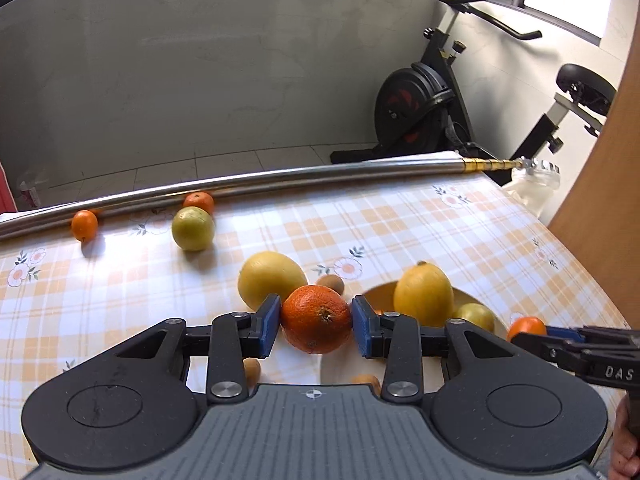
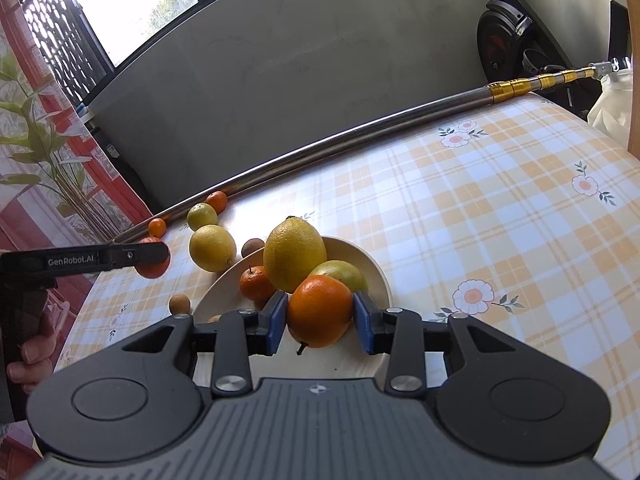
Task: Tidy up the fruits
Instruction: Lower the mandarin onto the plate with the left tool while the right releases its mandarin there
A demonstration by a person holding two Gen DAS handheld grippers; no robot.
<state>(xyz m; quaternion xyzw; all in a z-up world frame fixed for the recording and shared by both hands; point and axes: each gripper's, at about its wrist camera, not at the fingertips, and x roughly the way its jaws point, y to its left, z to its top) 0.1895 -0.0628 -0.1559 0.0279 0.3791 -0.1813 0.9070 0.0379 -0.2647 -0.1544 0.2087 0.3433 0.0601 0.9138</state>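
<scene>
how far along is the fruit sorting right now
Partly done. The bowl already holds a large lemon, a greenish fruit and a small mandarin. In hand: the left gripper grips an orange, the right gripper another orange. Left: a loose lemon, green citrus and two small oranges by the metal pole.

Bowl crowded with 3 fruits; lemon and metal pole block its far-left side. Tablecloth rightward lies open.

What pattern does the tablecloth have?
The tablecloth has an orange, yellow and white check with small flowers; the right wrist view shows it best.
</scene>
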